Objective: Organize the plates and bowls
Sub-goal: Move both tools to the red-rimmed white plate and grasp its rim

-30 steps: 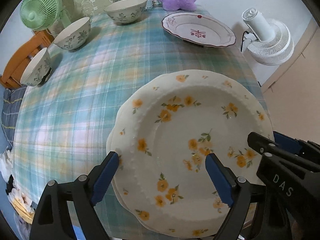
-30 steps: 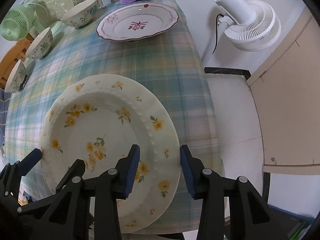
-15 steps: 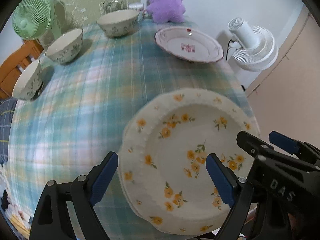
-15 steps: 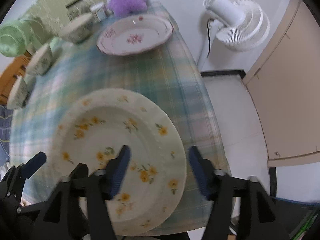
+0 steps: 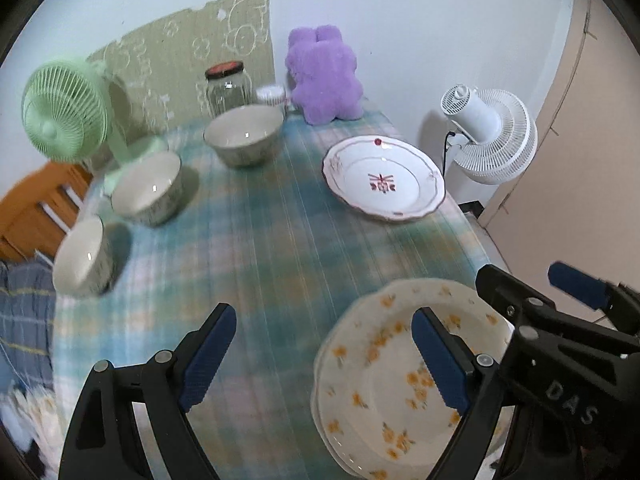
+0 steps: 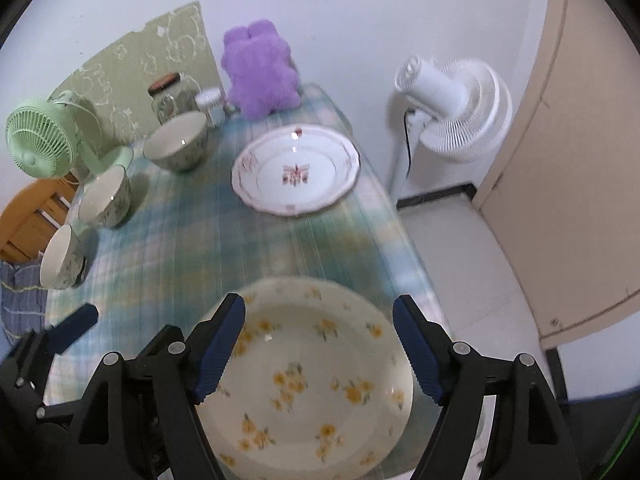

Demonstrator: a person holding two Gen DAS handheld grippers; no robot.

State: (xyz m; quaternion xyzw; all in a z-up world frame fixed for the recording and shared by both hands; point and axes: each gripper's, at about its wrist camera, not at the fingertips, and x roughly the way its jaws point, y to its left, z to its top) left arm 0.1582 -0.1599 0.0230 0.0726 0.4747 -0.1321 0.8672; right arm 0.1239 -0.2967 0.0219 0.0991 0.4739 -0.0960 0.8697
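Right gripper (image 6: pixel 318 354) has just been opening: jaws now stand wide, nothing between the pads, and the yellow-flower plate (image 6: pixel 308 380) lies below them on the near edge of the table (image 6: pixel 224 248). A second ago those jaws were narrow, straddling the plate's right rim. Left gripper (image 5: pixel 322 358) is wide too, same spread as before, empty. Both views now take in far more of the table than a second ago, so both grippers have pulled up and back. In the left view a second rim shows under the flower plate, so it looks like a stack of two. Read: plate released, that placement done.

Further out, the red-motif plate (image 6: pixel 296 170) sits alone at far right. Three bowls (image 5: pixel 146 188) (image 5: pixel 82 256) (image 5: pixel 244 134) stand apart down the left side, unstacked. Likely next: red plate onto the stack, then nest the bowls.
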